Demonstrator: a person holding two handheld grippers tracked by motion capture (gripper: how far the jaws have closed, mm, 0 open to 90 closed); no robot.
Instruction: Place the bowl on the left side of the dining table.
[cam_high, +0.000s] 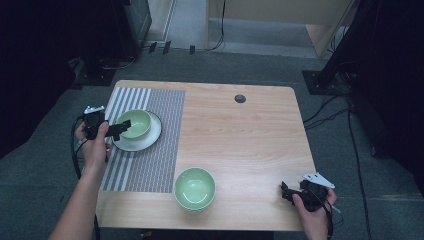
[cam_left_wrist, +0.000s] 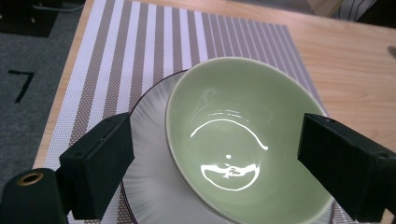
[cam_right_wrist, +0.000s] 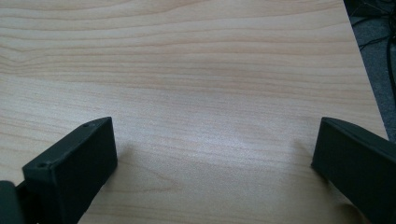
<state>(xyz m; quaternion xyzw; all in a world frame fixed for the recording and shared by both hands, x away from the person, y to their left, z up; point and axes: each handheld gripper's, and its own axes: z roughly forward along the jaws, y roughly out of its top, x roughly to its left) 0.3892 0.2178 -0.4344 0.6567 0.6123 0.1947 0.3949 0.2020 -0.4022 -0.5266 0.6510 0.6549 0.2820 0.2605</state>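
A pale green bowl (cam_high: 136, 122) sits in a white plate (cam_high: 145, 141) on the striped placemat (cam_high: 150, 165) at the table's left. My left gripper (cam_high: 120, 129) hovers at the bowl's near-left rim, open. In the left gripper view the bowl (cam_left_wrist: 243, 140) and plate (cam_left_wrist: 149, 186) lie below my left gripper (cam_left_wrist: 219, 154), whose jaws stand wide apart and touch neither. A second green bowl (cam_high: 195, 187) rests near the front edge, by the mat's corner. My right gripper (cam_high: 285, 191) is low at the front right, and in its own view my right gripper (cam_right_wrist: 210, 154) stands open over bare wood.
The wooden table (cam_high: 240, 135) has a round cable hole (cam_high: 240, 98) at the back. Bare wood (cam_right_wrist: 196, 70) stretches ahead of the right gripper. Cables and dark stands lie on the carpet around the table.
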